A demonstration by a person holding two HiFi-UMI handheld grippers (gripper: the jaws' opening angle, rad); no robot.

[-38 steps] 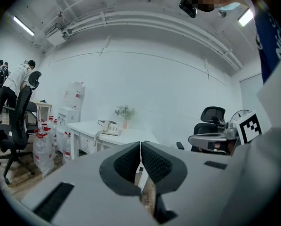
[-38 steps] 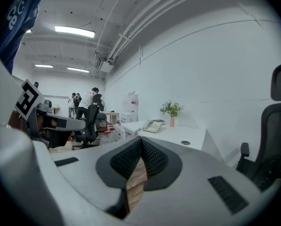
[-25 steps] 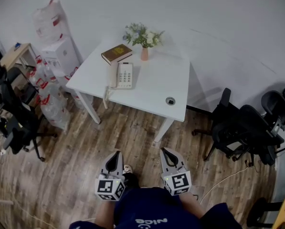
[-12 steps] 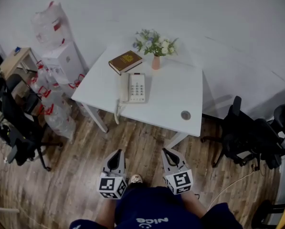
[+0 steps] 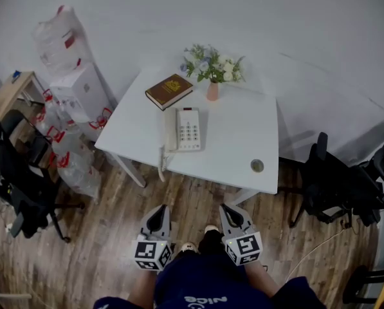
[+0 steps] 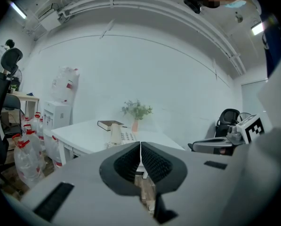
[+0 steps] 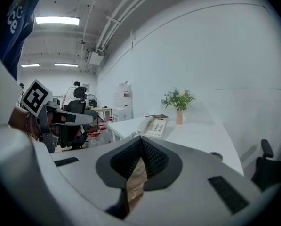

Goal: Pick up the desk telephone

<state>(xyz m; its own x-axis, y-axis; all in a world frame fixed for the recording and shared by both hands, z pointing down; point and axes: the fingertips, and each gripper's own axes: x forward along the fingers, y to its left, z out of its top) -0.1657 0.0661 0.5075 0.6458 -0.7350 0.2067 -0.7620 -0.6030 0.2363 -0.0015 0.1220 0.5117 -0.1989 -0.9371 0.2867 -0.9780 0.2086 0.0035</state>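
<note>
A white desk telephone with its handset on the left lies on a white table; its coiled cord hangs over the front edge. The phone also shows in the left gripper view and the right gripper view. My left gripper and right gripper are held side by side above the wooden floor, short of the table's near edge. Both are shut with nothing between the jaws, as seen in the left gripper view and the right gripper view.
On the table stand a brown book, a pink vase of flowers and a round cable port. Water bottles and a white dispenser crowd the left. Black office chairs stand at left and right.
I have walked closer to the table; it and the phone have slid down and right in the head view. Both grippers stayed shut, side by side.
</note>
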